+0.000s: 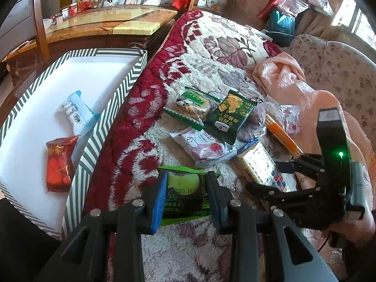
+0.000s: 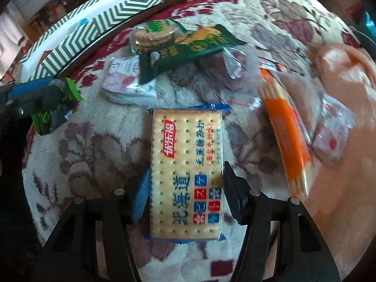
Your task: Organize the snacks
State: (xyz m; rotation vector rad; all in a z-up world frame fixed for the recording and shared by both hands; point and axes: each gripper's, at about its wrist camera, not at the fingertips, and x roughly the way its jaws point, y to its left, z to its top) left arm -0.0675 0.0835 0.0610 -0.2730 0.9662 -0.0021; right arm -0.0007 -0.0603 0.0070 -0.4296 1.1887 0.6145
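Between the right gripper [image 2: 186, 197]'s two fingers lies a cracker pack [image 2: 186, 174], flat on the floral blanket [image 2: 98, 155], with the pads standing at its long edges; whether they already press on it cannot be told from the blurred view, so its grip is left undecided. To do this pickup well, the pinch should probably fall squarely across the pack's width, firm enough to lift but gentle enough not to snap the crackers, and the lift should go straight up so the wrapper does not drag on the pile. Off to one side the left gripper [image 1: 186, 195] is clamped on a green snack packet [image 1: 183, 195], near the blanket's red border and close to the striped box [image 1: 112, 98] that stands beside the blanket's edge. That box holds two snacks, one white and blue packet [image 1: 76, 114] and one red packet [image 1: 60, 164]. Further out on the blanket lies a loose cluster: one biscuit packet [image 1: 193, 104], one dark green packet [image 1: 231, 117], one pink and white packet [image 1: 204, 146], one orange stick pack [image 1: 283, 136], one clear wrapper with something dark inside and one small pink sachet [image 1: 291, 119]. A peach cloth [image 1: 286, 77] is bunched along the far side.
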